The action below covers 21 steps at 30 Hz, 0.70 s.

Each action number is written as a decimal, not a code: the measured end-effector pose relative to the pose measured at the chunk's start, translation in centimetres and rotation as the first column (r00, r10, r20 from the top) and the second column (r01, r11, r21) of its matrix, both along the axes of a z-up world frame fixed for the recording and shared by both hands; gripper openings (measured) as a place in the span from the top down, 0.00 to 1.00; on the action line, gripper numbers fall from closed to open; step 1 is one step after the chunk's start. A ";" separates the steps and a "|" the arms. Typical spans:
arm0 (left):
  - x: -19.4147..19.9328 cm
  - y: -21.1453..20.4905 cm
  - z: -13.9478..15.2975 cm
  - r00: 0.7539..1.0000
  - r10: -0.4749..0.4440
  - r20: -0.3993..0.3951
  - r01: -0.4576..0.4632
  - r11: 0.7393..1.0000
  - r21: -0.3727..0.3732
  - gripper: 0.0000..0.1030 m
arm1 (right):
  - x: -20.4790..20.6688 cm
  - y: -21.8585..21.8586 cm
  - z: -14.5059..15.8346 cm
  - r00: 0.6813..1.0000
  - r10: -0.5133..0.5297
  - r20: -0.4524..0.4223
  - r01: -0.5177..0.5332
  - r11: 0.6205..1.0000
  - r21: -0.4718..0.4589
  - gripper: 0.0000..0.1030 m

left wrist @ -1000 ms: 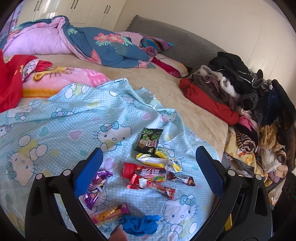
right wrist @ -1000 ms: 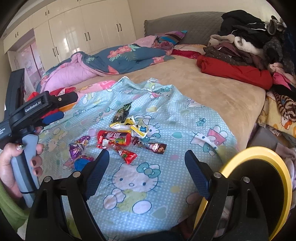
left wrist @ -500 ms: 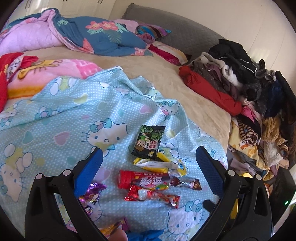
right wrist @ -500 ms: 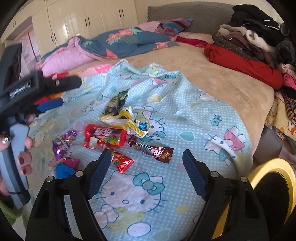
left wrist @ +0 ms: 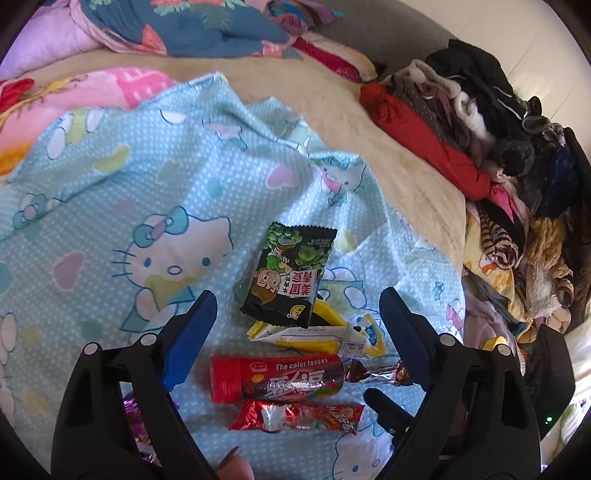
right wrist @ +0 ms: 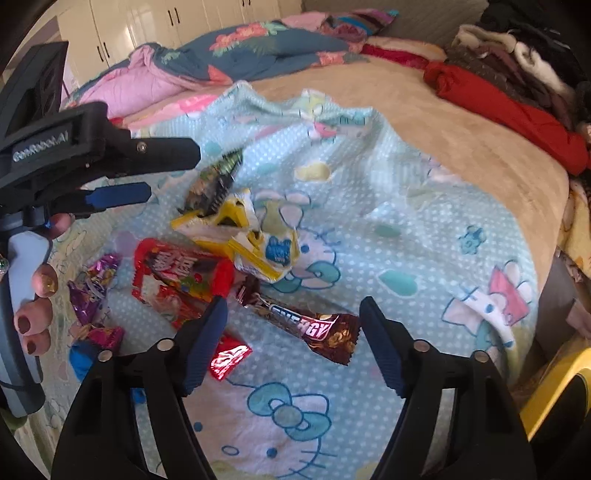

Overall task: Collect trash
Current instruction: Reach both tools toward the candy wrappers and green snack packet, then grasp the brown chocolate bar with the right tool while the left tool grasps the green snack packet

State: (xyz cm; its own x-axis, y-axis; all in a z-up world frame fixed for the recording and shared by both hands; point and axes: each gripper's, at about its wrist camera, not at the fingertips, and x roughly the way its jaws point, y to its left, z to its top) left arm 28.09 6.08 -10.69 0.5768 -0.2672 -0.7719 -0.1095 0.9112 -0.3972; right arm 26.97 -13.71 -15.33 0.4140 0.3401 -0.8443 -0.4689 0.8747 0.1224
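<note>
Several snack wrappers lie on a light blue Hello Kitty sheet (left wrist: 110, 206). A black-green snack packet (left wrist: 290, 271) lies farthest, then a yellow-white wrapper (left wrist: 314, 334), a red candy tube (left wrist: 275, 378) and a red foil wrapper (left wrist: 295, 417). My left gripper (left wrist: 295, 314) is open and empty, hovering over this pile. In the right wrist view a brown Energy bar wrapper (right wrist: 306, 325) lies between the fingers of my open, empty right gripper (right wrist: 291, 314). The yellow wrapper (right wrist: 240, 236), the red tube (right wrist: 184, 269) and purple wrappers (right wrist: 92, 284) lie to its left. The left gripper's body (right wrist: 92, 158) shows there at left.
A yellow-rimmed bin (right wrist: 554, 391) stands at the bed's edge, lower right. Piled clothes (left wrist: 480, 122) line the bed's right side; a red garment (right wrist: 509, 114) lies along them. Quilts (left wrist: 192, 33) are bunched at the far end. A blue crumpled scrap (right wrist: 79, 360) lies near the purple wrappers.
Both grippers have moved forward and down toward the wrapper pile, which now looks larger. The right gripper has closed in around the Energy bar wrapper. Both stay open.
</note>
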 end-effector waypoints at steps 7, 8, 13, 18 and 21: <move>1.5 -0.4 -1.8 0.999 -0.013 -0.051 0.013 1.000 -0.008 0.32 | 0.0 -1.2 -1.3 0.998 -0.045 -0.042 0.046 0.999 0.022 0.67; 1.6 -0.4 -2.0 0.998 -0.012 -0.054 0.011 1.000 -0.012 0.32 | 0.1 -1.6 -1.2 0.997 -0.052 -0.049 0.053 0.998 0.038 0.73; 2.2 -0.7 -2.8 0.997 -0.002 -0.072 0.001 1.000 -0.015 0.39 | -0.3 -2.6 -0.9 0.994 -0.085 -0.067 0.090 0.993 0.072 0.83; 2.3 -0.9 -3.1 0.997 -0.002 -0.075 0.001 1.000 -0.014 0.55 | -1.9 -3.1 0.0 0.993 -0.094 -0.071 0.102 0.987 0.122 0.84; 2.0 -0.9 -2.9 0.998 -0.004 -0.059 0.003 1.000 -0.009 0.61 | -2.9 -3.4 0.4 0.993 -0.091 -0.076 0.102 0.984 0.149 0.84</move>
